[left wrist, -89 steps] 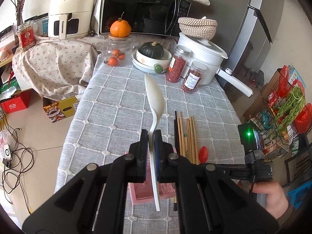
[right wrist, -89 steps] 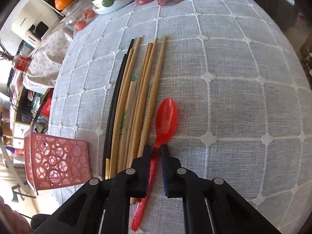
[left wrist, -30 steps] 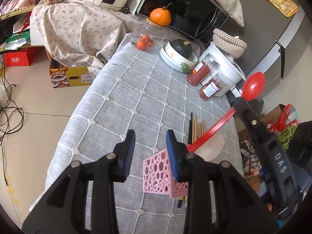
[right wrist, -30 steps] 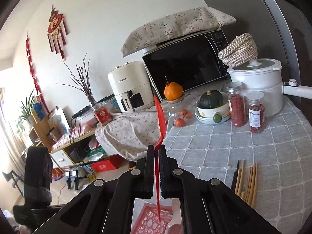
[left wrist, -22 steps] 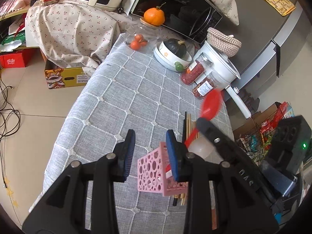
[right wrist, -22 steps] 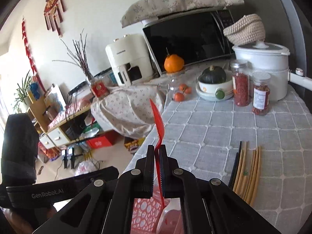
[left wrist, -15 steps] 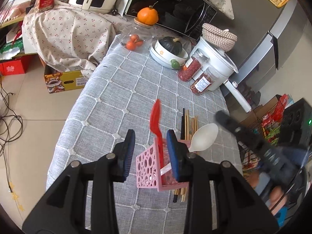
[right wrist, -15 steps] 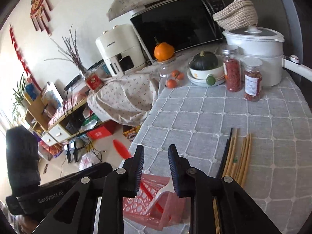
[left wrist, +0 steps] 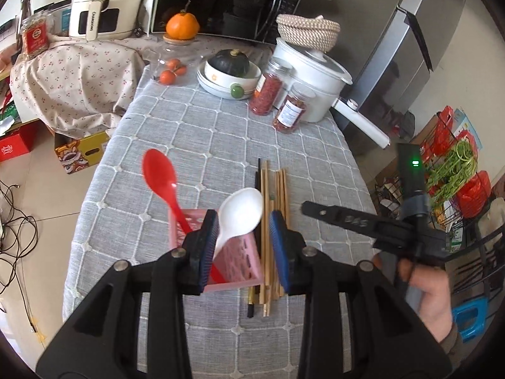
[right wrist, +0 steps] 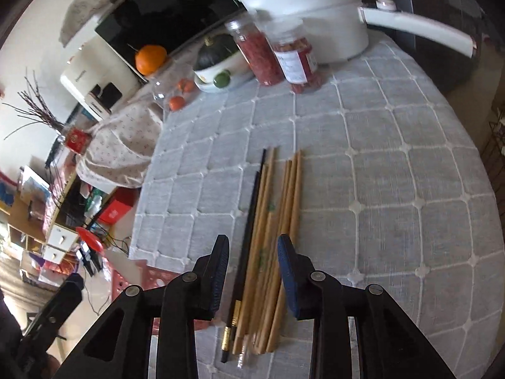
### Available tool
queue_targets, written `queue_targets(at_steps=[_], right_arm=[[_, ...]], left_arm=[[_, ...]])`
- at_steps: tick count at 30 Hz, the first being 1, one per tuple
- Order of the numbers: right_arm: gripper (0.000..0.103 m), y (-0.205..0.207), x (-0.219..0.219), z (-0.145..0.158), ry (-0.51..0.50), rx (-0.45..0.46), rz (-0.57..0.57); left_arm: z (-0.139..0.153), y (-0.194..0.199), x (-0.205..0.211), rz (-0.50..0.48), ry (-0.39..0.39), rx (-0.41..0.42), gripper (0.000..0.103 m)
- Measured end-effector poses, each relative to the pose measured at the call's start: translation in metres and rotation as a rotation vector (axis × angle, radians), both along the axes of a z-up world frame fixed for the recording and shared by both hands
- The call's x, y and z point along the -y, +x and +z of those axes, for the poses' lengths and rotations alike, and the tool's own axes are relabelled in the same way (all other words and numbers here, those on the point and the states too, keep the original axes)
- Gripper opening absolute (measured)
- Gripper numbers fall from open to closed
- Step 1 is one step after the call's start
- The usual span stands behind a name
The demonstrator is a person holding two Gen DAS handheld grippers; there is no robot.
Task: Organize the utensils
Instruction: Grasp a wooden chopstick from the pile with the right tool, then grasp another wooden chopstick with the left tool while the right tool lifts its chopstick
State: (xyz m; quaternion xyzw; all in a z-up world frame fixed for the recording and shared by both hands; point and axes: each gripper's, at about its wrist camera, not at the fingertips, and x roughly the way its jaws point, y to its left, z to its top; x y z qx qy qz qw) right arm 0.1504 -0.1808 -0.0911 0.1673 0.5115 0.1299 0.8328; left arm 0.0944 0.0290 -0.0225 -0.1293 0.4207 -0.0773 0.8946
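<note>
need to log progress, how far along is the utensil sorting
Done: the red spoon and the white spoon stand in the pink basket. In hand: nothing; the left hand-held gripper and the right hand-held gripper are both open, the right one poised over the chopsticks. Left: the whole chopstick bundle lies on the grey tablecloth beside the basket.

"CHANGHONG" brand on white air fryer (left wrist: pixel 104 6), other labels unreadable
</note>
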Motion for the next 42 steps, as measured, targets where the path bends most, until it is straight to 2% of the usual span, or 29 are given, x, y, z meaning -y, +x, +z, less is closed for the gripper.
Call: queue_targets(at_steps=[3,6,12,15,16,17,18,19,24,28,33,40,42], right_arm=[[0.029,0.007,-0.003,-0.018,0.02,-0.049,0.013],[0.028,0.011,-0.018,-0.027,0.046,-0.056,0.063],[0.028,0.016,-0.053,-0.046,-0.133,-0.043,0.126],[0.028,0.022,-0.06,-0.053,-0.149,-0.044,0.136],[0.026,0.022,-0.065,-0.056,-0.167,-0.035,0.151],[0.011,0.021,-0.069,-0.056,-0.197,-0.015,0.165],[0.01,0.018,-0.074,-0.056,-0.261,-0.002,0.177],[0.008,0.017,-0.074,-0.055,-0.28,-0.003,0.183],[0.007,0.015,-0.04,-0.051,-0.226,-0.076,0.134],[0.007,0.007,-0.016,-0.042,-0.143,-0.082,0.1],[0.007,-0.006,0.017,-0.029,-0.061,-0.092,0.062],[0.007,-0.024,0.086,-0.011,0.004,-0.112,-0.04],[0.008,-0.028,0.103,-0.009,0.024,-0.12,-0.065]], left_arm=[[0.001,0.004,0.008,-0.007,0.016,-0.013,0.035],[0.001,0.007,0.009,0.009,0.018,-0.025,0.035],[-0.004,0.01,0.006,0.018,0.018,-0.049,0.035],[-0.004,0.01,0.004,0.018,0.006,-0.051,0.035],[-0.003,0.01,0.003,0.017,0.003,-0.05,0.035],[-0.002,0.01,0.003,0.017,0.001,-0.049,0.035],[-0.002,0.009,0.003,0.015,0.0,-0.049,0.035],[-0.002,0.009,0.003,0.014,-0.001,-0.05,0.035],[-0.004,0.008,0.015,-0.02,0.015,-0.056,0.035],[-0.009,0.01,0.04,-0.072,0.057,-0.069,0.035],[-0.021,0.02,0.07,-0.116,0.091,-0.128,0.035],[-0.044,0.05,0.128,-0.129,0.208,-0.22,0.035],[-0.055,0.063,0.147,-0.15,0.214,-0.253,0.035]])
